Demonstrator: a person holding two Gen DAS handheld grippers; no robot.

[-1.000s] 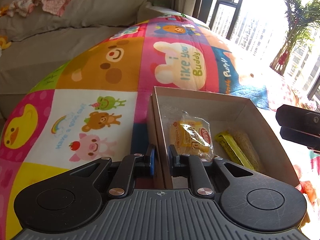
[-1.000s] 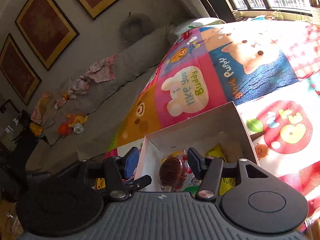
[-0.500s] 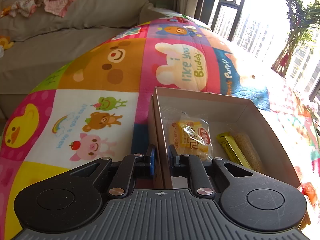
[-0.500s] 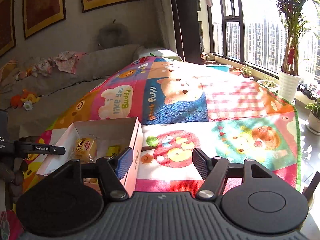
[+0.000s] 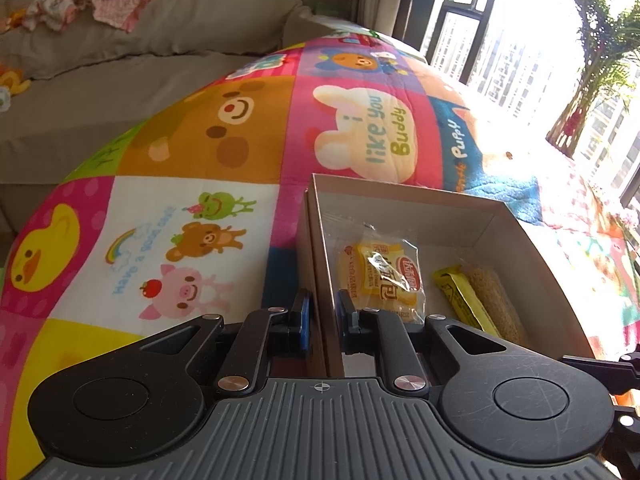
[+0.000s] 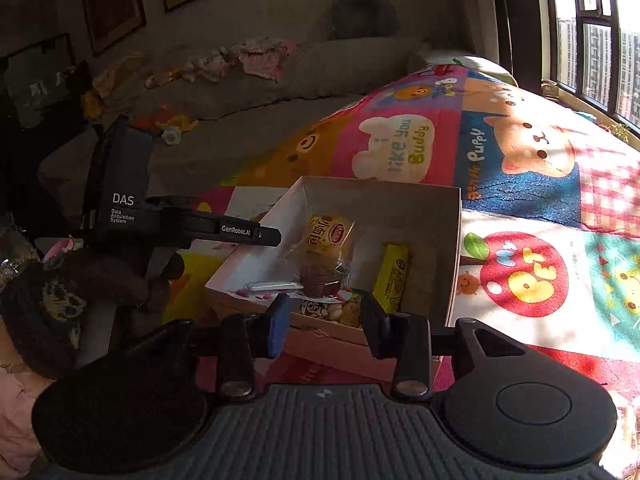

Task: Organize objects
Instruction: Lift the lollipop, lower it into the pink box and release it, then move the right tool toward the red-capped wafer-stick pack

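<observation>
An open cardboard box (image 5: 404,196) sits on a colourful cartoon play mat (image 5: 168,248). Inside lie a yellow bread packet (image 5: 380,276) and a yellow snack bar (image 5: 464,300). My left gripper (image 5: 322,316) is shut on the box's left wall, one finger inside, one outside. In the right wrist view the box (image 6: 456,248) also holds a brown lollipop (image 6: 320,280) with its white stick, the bread packet (image 6: 326,236) and the yellow bar (image 6: 392,276). My right gripper (image 6: 324,320) is open and empty, just in front of the box's near wall.
A grey sofa (image 5: 140,76) with baby clothes (image 5: 96,4) and small toys runs along the mat's far side. Windows and a potted plant (image 5: 592,64) are at the right. The left gripper's body (image 6: 124,200) shows left of the box in the right wrist view.
My right gripper swung away to the right, then came back to the box's near wall, open; the lollipop it hovered over now lies in the box. My left gripper has kept its grip.
</observation>
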